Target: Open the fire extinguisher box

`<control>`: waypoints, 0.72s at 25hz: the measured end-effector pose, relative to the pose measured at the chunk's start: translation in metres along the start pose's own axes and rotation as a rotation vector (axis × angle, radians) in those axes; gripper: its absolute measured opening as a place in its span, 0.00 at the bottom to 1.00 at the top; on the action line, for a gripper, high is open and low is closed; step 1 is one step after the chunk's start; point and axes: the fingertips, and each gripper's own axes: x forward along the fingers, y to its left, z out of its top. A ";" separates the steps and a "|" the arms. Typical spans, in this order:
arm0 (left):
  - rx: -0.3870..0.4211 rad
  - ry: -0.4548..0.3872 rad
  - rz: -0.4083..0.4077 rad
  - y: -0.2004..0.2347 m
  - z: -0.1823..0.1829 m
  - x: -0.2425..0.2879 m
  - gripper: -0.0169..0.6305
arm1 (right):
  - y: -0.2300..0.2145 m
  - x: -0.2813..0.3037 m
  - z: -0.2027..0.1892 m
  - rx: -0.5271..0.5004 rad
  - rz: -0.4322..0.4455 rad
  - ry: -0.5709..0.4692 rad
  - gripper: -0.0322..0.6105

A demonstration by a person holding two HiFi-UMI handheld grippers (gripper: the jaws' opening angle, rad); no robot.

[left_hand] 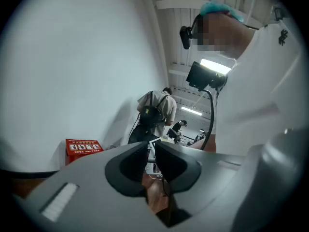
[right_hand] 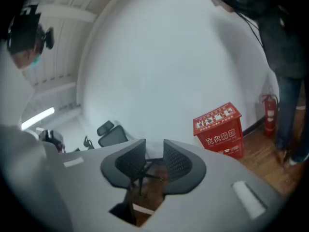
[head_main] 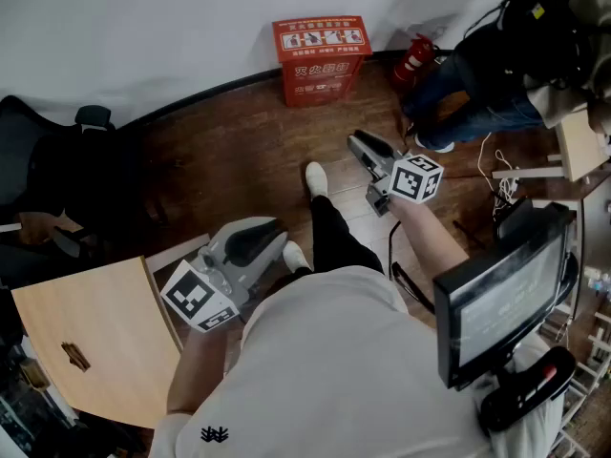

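Both mesh-textured jaw pairs stand slightly apart, empty: left gripper (left_hand: 150,152), right gripper (right_hand: 154,150); the rectangular red fire extinguisher box (head_main: 322,60) rests on the wooden floor (head_main: 239,151).

The left gripper (head_main: 256,242) has a smooth, matt grey plastic shell. So does the right gripper (head_main: 366,147), whose dark pads (right_hand: 177,164) carry a fine meshed texture. Ahead of the right gripper, the fire extinguisher box (head_main: 322,60) looks like red painted sheet metal with a faint sheen. The floor (head_main: 229,151) beneath both grippers is dark wood plank, lightly glossy. Beside the left gripper lies a pale, matt wooden board (head_main: 91,342).
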 end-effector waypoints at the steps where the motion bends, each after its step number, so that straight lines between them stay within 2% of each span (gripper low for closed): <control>1: 0.006 0.004 0.000 0.011 0.006 0.006 0.10 | -0.021 0.013 0.009 0.046 -0.013 -0.034 0.22; 4: 0.005 0.015 0.017 0.054 0.021 0.028 0.10 | -0.095 0.058 0.025 0.178 -0.059 -0.095 0.24; 7: -0.032 0.031 0.052 0.111 0.025 0.063 0.10 | -0.188 0.107 0.014 0.307 -0.121 -0.106 0.27; 10: -0.052 0.036 0.043 0.154 0.041 0.111 0.10 | -0.271 0.149 0.017 0.383 -0.164 -0.142 0.27; 13: -0.062 0.050 0.014 0.183 0.055 0.154 0.10 | -0.329 0.182 0.025 0.441 -0.199 -0.165 0.28; 16: -0.066 0.085 -0.003 0.210 0.050 0.186 0.10 | -0.373 0.203 0.017 0.497 -0.244 -0.151 0.30; 18: -0.071 0.112 -0.014 0.225 0.046 0.202 0.10 | -0.392 0.214 0.010 0.546 -0.234 -0.162 0.36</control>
